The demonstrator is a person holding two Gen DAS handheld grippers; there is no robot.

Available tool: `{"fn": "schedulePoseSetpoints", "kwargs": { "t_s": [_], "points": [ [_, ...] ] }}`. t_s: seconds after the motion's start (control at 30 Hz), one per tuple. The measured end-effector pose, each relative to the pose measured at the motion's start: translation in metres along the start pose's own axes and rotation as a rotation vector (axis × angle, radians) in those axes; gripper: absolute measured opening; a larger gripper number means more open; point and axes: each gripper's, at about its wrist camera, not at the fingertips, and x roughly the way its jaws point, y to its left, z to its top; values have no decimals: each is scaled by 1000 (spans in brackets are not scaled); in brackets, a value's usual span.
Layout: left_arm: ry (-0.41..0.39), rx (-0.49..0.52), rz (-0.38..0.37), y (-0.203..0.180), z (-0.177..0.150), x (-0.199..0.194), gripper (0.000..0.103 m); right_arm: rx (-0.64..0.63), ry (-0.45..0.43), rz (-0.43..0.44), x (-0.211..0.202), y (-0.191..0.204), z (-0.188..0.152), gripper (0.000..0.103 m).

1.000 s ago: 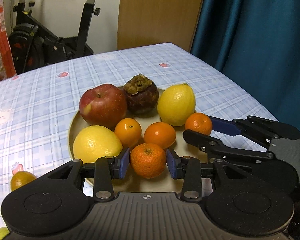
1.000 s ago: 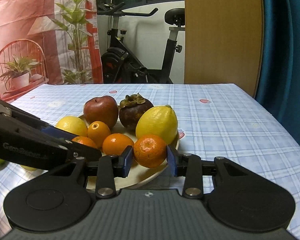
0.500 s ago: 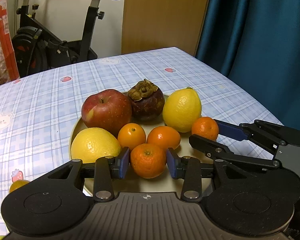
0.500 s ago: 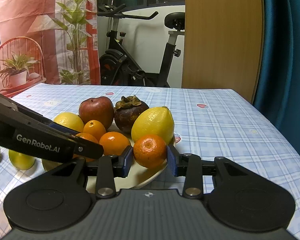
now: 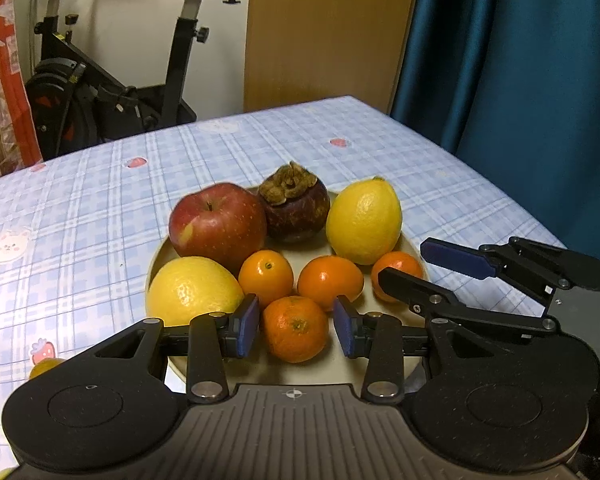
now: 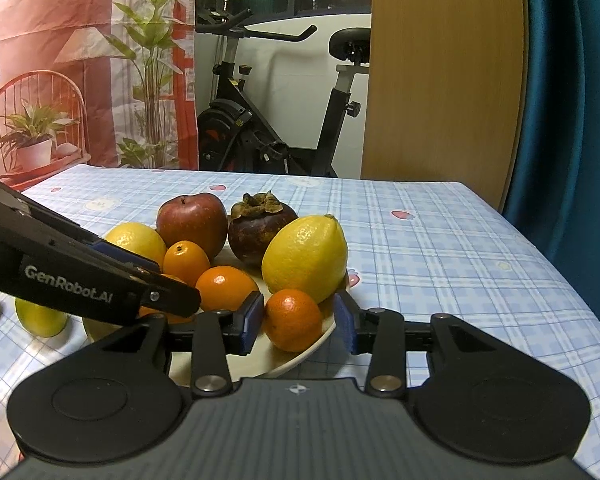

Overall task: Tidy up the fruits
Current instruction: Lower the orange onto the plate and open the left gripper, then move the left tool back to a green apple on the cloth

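My left fingers point(image 5: 296, 326) loosely bracketing a mandarin point(image 5: 295, 328) on the crowded plate point(image 5: 158, 250), right fingers point(image 6: 298, 320) loosely around another mandarin point(image 6: 293, 319), lemon point(image 6: 305, 258) crowding behind, surface point(image 6: 440, 240) beyond

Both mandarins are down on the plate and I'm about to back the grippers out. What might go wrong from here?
1. The right gripper, whose jaws have just been opening, flanks a mandarin sitting at the plate rim. A nudge on withdrawal may roll it onto the tablecloth.
2. The left gripper sits close beside the right one over the plate. If both pull out together, they could clash.
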Motion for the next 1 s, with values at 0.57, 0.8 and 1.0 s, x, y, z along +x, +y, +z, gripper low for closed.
{"fn": "schedulePoseSetpoints", "kwargs": {
  "t_s": [0.57,0.8,1.0],
  "points": [
    [-180,-107,109,43,-11,-84,55,70,-81,99,-22,-2,6,41],
    [-189,-192,206,86,-18,-118,55,45,-72,144,-27,12,8,42],
    [-208,-274,257,114,-29,-138,55,15,-50,193,-30,28,8,42]
  ]
}}
